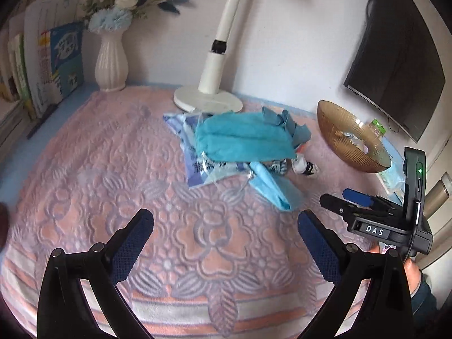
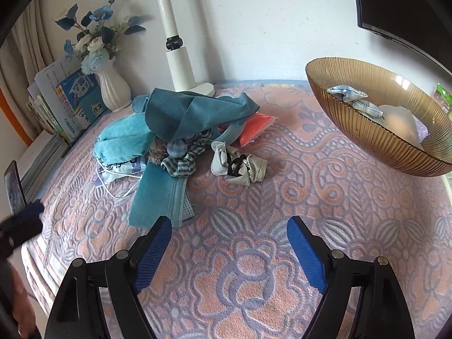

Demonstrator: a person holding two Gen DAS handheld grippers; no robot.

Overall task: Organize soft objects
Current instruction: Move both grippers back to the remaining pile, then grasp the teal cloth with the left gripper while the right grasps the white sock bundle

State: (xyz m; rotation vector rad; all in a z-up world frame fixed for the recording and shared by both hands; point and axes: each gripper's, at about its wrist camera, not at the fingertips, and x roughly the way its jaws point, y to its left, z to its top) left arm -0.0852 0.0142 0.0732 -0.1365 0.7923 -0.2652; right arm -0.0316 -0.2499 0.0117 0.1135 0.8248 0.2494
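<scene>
Both grippers hang above a pink-and-blue patterned cloth [image 2: 325,197], pointing down toward it at a slant. The left gripper [image 1: 226,231] has its jaws spread wide with nothing between them. The right gripper [image 2: 229,234] likewise stands open and empty; only bare cloth shows between its blue pads [image 2: 306,257].

The soft objects lie in a pile [image 2: 180,130] at the middle of the cloth, just in front of the lamp base [image 1: 207,100]. The pile includes a teal towel [image 1: 243,138], a darker blue cloth [image 2: 195,110], a face mask [image 2: 179,197], a checked scrunchie [image 2: 180,163] and an orange packet [image 2: 255,125]. A crumpled white item [image 2: 240,163] lies just right of the pile.

An amber bowl [image 2: 367,138] stands to the right, well apart from the pile, and holds a knotted blue-white fabric piece [image 2: 350,97]. A white vase [image 1: 110,59] and books [image 1: 56,65] stand at the rear left.
</scene>
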